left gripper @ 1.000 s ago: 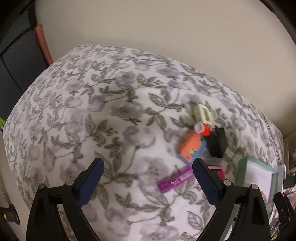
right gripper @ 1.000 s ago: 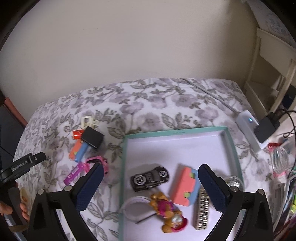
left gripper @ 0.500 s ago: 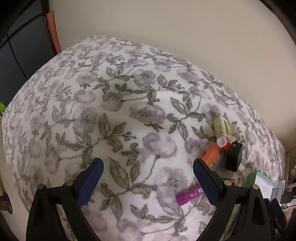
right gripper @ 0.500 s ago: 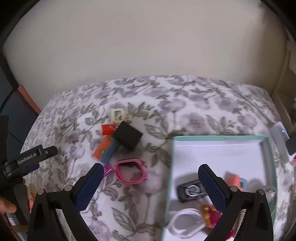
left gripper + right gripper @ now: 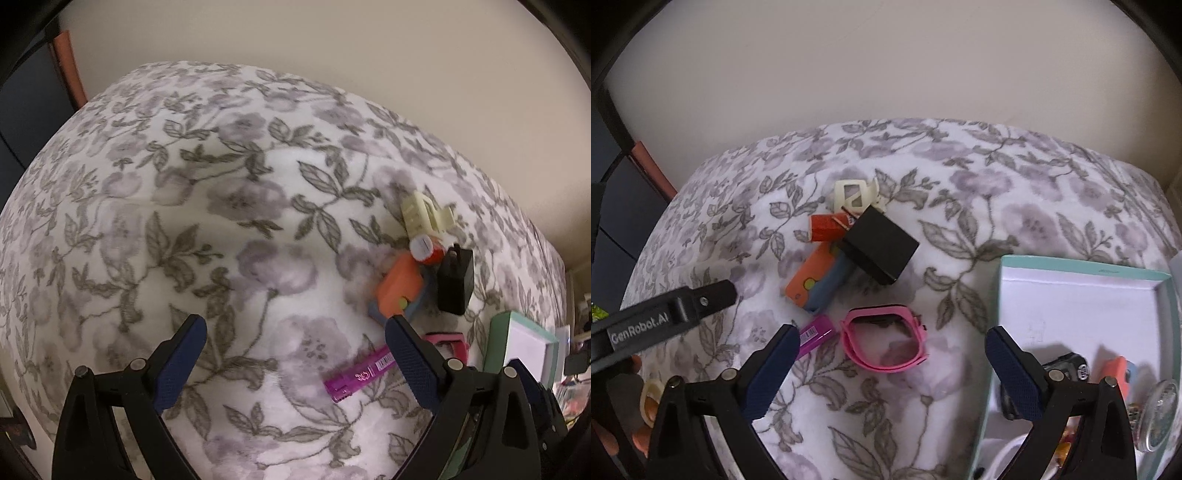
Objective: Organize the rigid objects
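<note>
On the floral bedspread lies a small pile: a cream clip, a red tube, a black charger block, an orange and blue toy, a purple tube and a pink watch. My right gripper hovers open just above the pink watch. In the left wrist view the same pile sits at the right: clip, charger, orange toy, purple tube. My left gripper is open over bare bedspread, left of the purple tube.
A teal-rimmed white tray at the right holds a toy car, an orange block and other small items. A wall runs behind the bed. The other gripper's black arm and a hand show at the left.
My right gripper has swung left from over the tray to above the pink watch. The left gripper's view has shifted slightly and come closer to the pile.
</note>
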A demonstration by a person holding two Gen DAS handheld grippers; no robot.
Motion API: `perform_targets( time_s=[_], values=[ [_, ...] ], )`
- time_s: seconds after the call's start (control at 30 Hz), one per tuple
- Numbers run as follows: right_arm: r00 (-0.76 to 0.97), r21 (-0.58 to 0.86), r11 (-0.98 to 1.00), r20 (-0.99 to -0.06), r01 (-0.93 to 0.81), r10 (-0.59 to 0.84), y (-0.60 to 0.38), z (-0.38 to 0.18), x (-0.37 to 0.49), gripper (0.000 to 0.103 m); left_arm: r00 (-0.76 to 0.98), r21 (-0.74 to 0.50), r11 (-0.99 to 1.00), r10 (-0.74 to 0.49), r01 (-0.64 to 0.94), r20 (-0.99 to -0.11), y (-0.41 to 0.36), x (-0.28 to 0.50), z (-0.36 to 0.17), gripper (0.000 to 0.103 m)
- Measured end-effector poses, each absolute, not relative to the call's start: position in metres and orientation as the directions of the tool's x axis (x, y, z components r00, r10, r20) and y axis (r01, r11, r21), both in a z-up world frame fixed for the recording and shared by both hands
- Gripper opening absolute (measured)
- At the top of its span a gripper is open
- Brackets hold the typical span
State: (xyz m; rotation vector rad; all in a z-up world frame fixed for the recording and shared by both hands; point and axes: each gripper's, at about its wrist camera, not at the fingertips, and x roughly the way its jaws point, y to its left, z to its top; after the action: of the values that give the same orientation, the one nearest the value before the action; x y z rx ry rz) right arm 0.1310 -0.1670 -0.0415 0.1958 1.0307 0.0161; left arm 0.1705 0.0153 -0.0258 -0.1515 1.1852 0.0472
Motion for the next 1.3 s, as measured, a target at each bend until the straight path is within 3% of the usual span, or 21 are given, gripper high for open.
perform_targets(
  time_s=[0.23, 0.97, 1.17, 1.3],
  values=[
    [0.486, 0.145, 0.988, -0.868, 0.055, 0.1, -0.16, -0.056, 0.135, 0.091, 0.34, -0.088, 0.993, -0.057, -0.075, -0.939, 0.005, 0.173, -0.038, 0.097],
    [0.448, 0.106, 0.994, -0.89, 0.016, 0.088, -0.155, -0.072, 0.133, 0.088, 0.259, -0.046, 0.998, -0.056, 0.044, -0.964, -0.034, 0.172, -0.074, 0.097],
    [0.446, 0.106, 0.994, -0.891, 0.017, 0.087, -0.155, -0.073, 0.133, 0.088, 0.274, -0.049, 0.998, -0.061, 0.051, -0.96, -0.035, 0.173, -0.075, 0.082],
    [0.449, 0.104, 0.994, -0.889, 0.018, 0.085, -0.154, -0.074, 0.134, 0.088, 0.293, -0.021, 0.998, -0.037, 0.058, -0.955, -0.036, 0.174, -0.069, 0.062]
  ],
)
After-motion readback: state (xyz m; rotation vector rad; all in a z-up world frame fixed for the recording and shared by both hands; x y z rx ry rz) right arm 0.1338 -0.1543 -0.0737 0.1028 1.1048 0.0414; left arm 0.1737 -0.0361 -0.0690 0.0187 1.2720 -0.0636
